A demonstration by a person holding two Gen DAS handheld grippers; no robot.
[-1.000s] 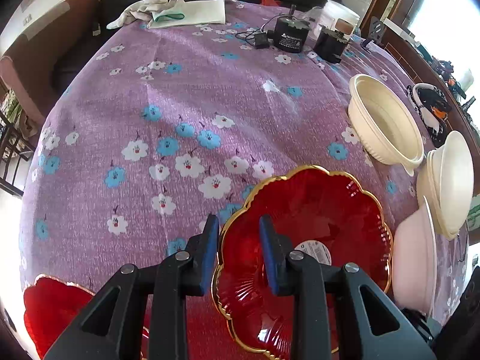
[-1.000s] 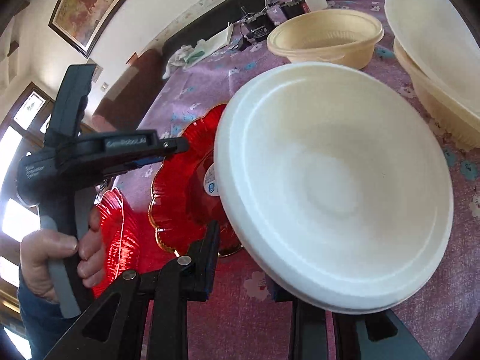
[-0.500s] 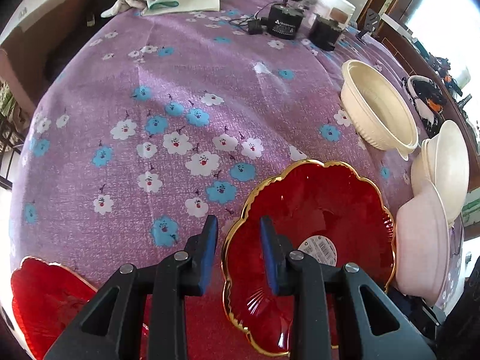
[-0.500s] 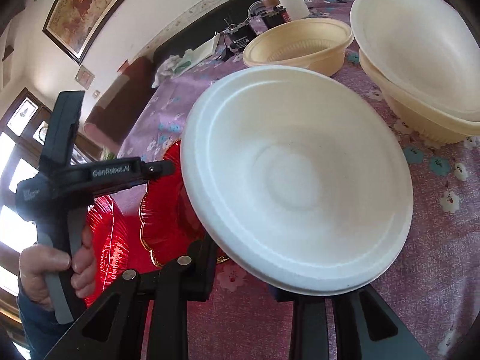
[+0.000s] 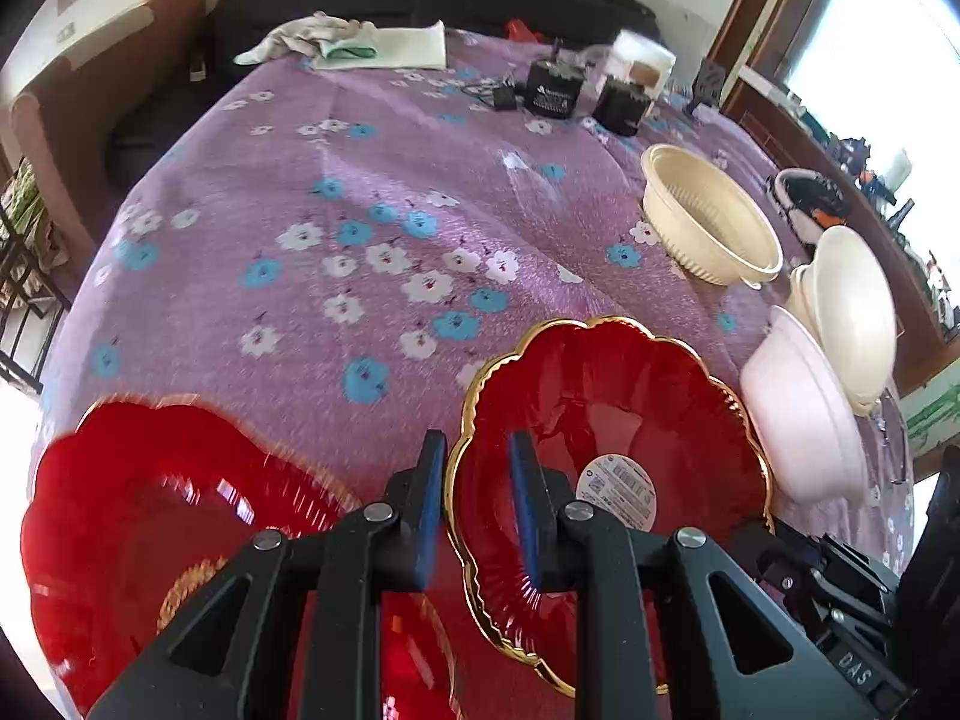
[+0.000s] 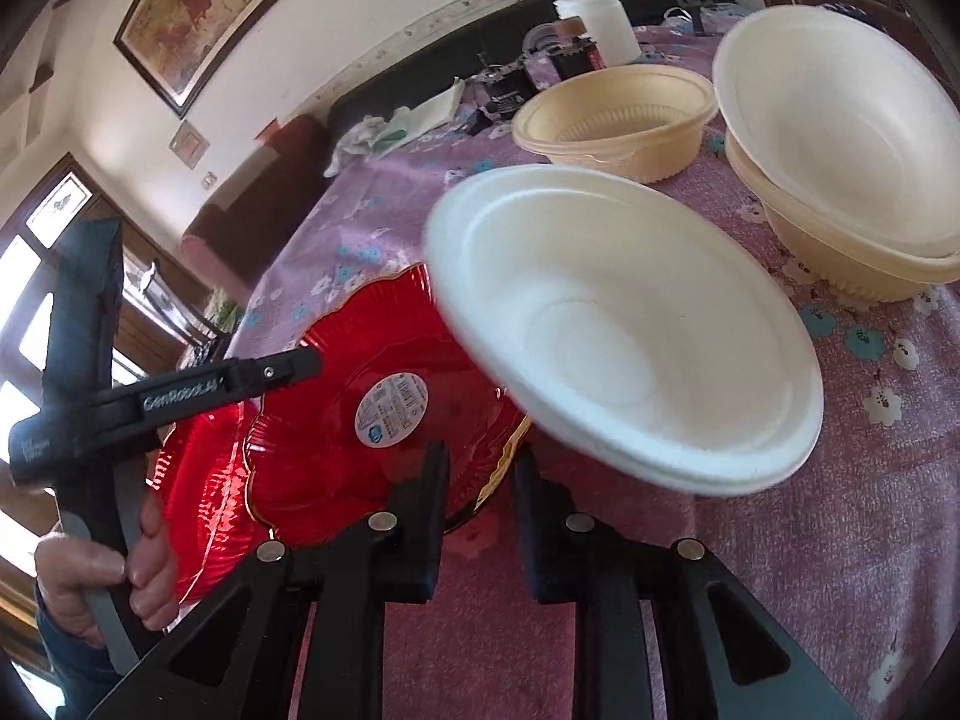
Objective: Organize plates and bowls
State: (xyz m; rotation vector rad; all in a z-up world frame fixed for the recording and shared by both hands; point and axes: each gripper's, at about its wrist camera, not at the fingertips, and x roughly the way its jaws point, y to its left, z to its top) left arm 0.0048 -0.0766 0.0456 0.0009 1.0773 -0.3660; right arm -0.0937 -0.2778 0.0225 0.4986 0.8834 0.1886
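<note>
Left gripper point(image 5: 477, 444) straddles the near rim of the gold-rimmed red plate point(image 5: 630, 420). Its jaws have just been closing and clamp the scalloped wall between the blue pads. The person's hand point(image 6: 102, 582) grips its handle, left of that plate.

Right gripper point(image 6: 477, 450) sits at the plate's right edge. Its jaws have also just been closing, yet stand slightly apart with nothing between them.

Beneath the plate spreads a purple floral tablecloth point(image 5: 360, 210). A 2nd red plate point(image 5: 150, 510) lies left of it and partly under it.

The gold-rimmed plate is round with no long axis. It faces up, tilted, with a round barcode sticker point(image 5: 621, 492) near its centre.

Right of the plate, a white foam bowl point(image 6: 630, 348) is tipped, its mouth turned away from the plate toward the right gripper. Whether its low rim touches that gripper's finger cannot be told.

Further right stand 2 nested cream bowls point(image 6: 840, 150). Beyond the plate's far right sits 1 ribbed cream bowl point(image 5: 708, 228), upright.
</note>
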